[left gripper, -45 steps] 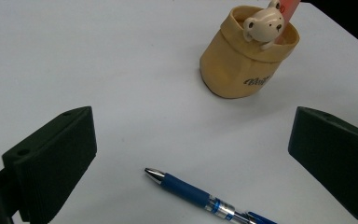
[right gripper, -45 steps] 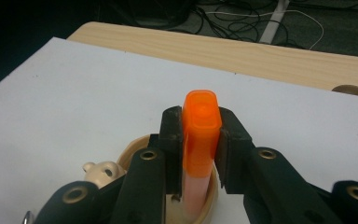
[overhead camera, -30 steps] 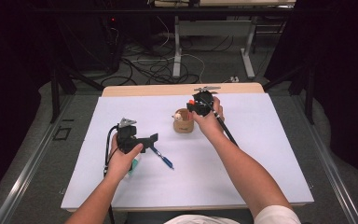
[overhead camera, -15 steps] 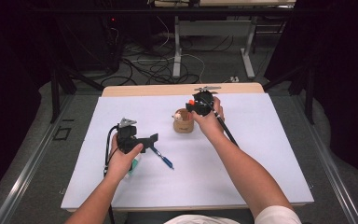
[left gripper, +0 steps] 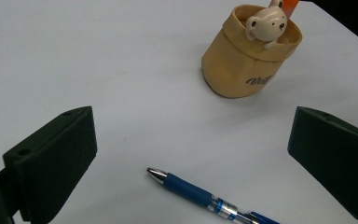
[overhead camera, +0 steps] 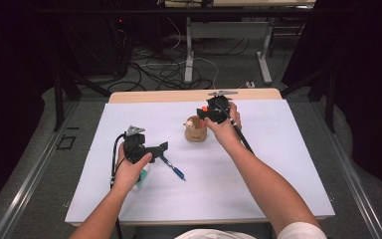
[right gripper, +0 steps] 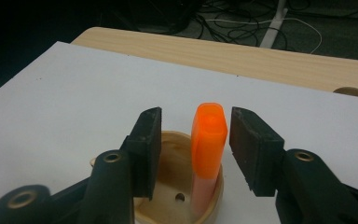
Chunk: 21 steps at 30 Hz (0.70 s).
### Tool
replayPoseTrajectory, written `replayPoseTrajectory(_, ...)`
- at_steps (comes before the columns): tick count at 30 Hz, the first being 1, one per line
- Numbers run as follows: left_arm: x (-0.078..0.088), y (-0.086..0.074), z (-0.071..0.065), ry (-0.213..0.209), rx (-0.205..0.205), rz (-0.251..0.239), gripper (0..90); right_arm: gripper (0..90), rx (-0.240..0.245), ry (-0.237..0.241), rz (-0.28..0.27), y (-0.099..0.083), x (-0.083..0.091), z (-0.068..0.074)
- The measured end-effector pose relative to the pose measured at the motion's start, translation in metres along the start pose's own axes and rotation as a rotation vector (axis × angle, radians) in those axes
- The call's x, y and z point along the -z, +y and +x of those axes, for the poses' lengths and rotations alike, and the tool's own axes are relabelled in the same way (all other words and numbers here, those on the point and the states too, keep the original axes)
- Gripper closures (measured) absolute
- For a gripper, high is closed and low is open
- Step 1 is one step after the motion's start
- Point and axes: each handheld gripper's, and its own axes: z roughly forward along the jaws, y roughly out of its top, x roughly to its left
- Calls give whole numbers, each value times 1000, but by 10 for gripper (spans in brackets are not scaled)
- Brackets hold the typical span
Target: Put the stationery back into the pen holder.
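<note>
One tan pen holder [overhead camera: 196, 130] with a bear figure stands on the white table sheet [overhead camera: 288, 169]. One orange highlighter [right gripper: 208, 140] stands upright inside it. The right gripper [right gripper: 196, 149] hovers above; its jaws have just been opening and flank the cap without contact. The left gripper [left gripper: 191, 158] has its jaws spread wide above one blue pen [left gripper: 200, 196].

Black grippers [overhead camera: 161, 147] with ribbed pads, brass screws, white sleeve [overhead camera: 298, 231].
</note>
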Motion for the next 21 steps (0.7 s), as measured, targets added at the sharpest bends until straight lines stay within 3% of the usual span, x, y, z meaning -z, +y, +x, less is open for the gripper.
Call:
replayPoseTrajectory(6,0,0,1,1,4,6,11,457,35,15,-23,5,13,1)
replayPoseTrajectory(16,2,1,2,-25,16,11,4,371,53,47,-28,6,27,5)
replayPoseTrajectory(21,3,2,1,-22,-9,31,4,338,76,73,-48,4,36,7)
